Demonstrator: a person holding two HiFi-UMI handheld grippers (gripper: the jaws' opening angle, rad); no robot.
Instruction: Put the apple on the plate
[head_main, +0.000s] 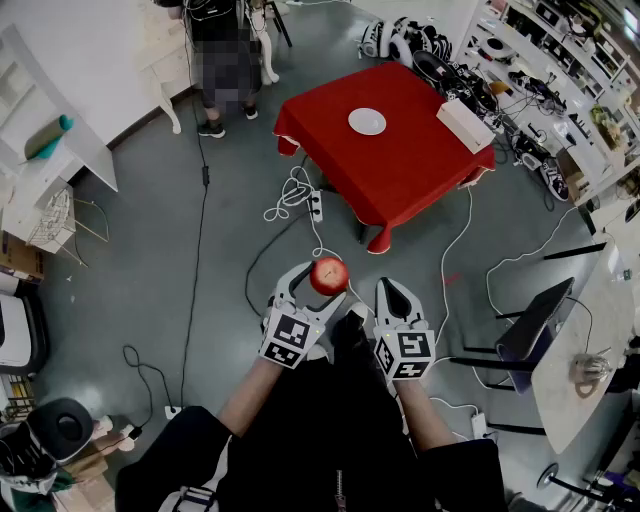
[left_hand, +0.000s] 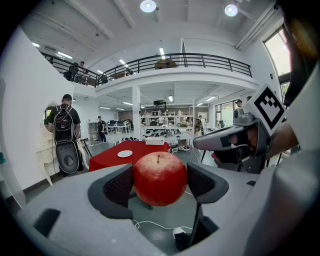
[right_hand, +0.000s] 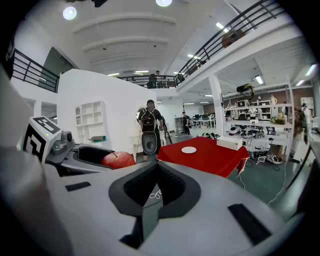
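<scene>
The red table (head_main: 400, 170) stood well ahead across the floor. A white box (head_main: 465, 125) lay by its right edge, and the white plate (head_main: 367, 121) sat near the middle, toward the far edge. The left gripper (head_main: 322, 285) had its jaws clamped on the apple (left_hand: 160, 179), pads pressing both flanks, stem up. The right gripper (right_hand: 155, 185) was empty, its jaws together. The apple was thus in the air, well apart from the plate. The carry probably called for a steady, level hold while walking up. A low descent over the plate's centre, clear of the box, should come before any release.
</scene>
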